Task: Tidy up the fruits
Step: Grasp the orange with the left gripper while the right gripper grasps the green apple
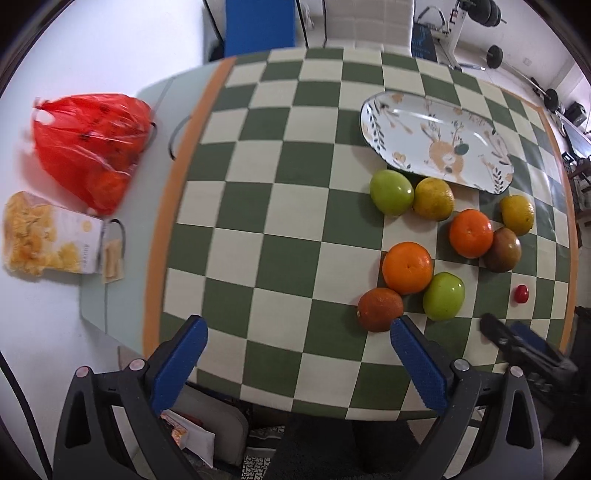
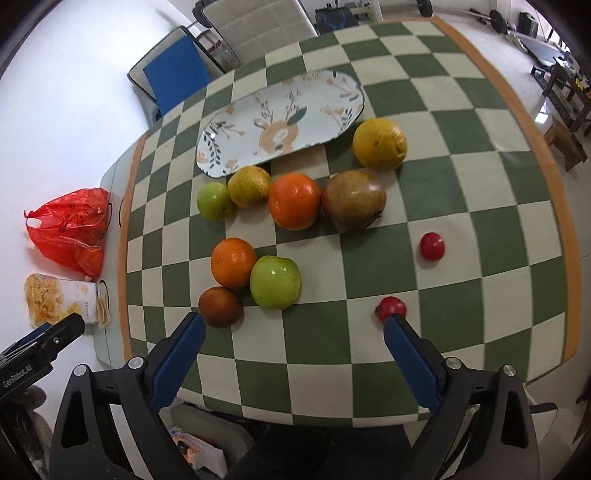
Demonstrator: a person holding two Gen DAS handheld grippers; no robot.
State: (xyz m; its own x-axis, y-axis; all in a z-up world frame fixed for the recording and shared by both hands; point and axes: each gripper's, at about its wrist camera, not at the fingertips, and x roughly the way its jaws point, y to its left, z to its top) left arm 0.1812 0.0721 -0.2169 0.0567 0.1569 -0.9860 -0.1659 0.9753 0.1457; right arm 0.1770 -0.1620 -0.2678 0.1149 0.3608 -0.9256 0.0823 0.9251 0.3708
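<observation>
Several fruits lie on the green-and-cream checked tablecloth [image 2: 461,177] in front of an oval floral plate [image 2: 280,122] [image 1: 439,140]. They include two green apples [image 2: 275,282] [image 2: 213,200], two oranges [image 2: 233,263] [image 2: 294,202], two yellow citrus [image 2: 379,144] [image 2: 249,185], a dark brown-red fruit [image 2: 220,307], a pomegranate [image 2: 352,201] and two small red fruits [image 2: 431,246] [image 2: 390,307]. My left gripper [image 1: 299,332] is open and empty above the near table edge, left of the dark fruit [image 1: 379,309]. My right gripper [image 2: 293,326] is open and empty, its right fingertip [image 2: 397,325] just before a small red fruit.
A red plastic bag [image 1: 88,147] with fruit and a snack packet [image 1: 48,234] lie on the bare table left of the cloth. A blue-seated chair [image 2: 177,70] and a beige chair [image 2: 258,26] stand beyond the table. The right gripper's body [image 1: 524,347] shows in the left view.
</observation>
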